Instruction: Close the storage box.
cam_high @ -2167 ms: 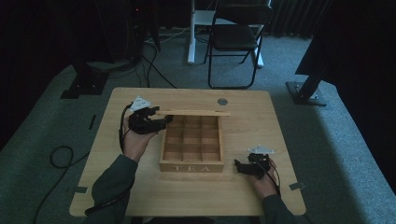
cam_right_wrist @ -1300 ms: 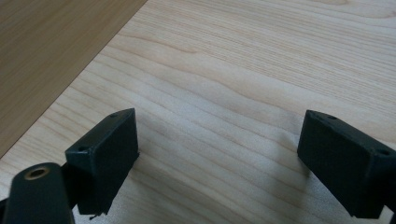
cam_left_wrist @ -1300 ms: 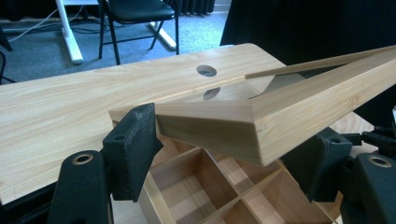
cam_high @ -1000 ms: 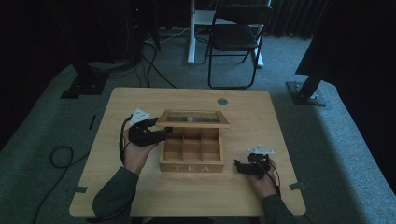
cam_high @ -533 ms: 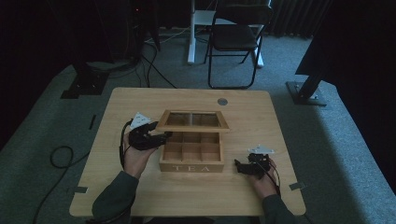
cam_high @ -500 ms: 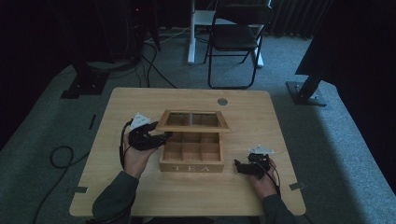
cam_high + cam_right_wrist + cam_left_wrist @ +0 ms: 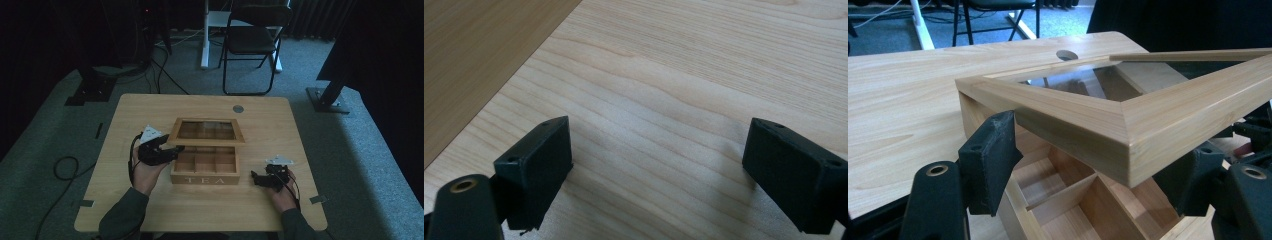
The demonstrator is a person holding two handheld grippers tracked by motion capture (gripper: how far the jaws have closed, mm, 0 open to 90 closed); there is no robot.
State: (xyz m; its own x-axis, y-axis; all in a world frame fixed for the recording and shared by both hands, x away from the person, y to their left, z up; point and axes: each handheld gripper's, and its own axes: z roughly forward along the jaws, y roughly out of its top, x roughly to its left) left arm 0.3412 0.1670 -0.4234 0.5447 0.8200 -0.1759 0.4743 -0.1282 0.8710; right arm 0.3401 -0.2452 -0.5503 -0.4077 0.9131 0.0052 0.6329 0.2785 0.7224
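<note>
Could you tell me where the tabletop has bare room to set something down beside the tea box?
The table is bare along its far edge beyond the lid, around the round grommet, and along the near edge in front of the tea box. It is crowded at the box's left, where the left claw meets the lid, and to its right by the right claw.

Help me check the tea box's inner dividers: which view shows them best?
The left gripper view: the dividers appear close and sharp beneath the half-lowered glass lid. The high view shows the box's front compartments small and dim. The right gripper view faces bare table.
</note>
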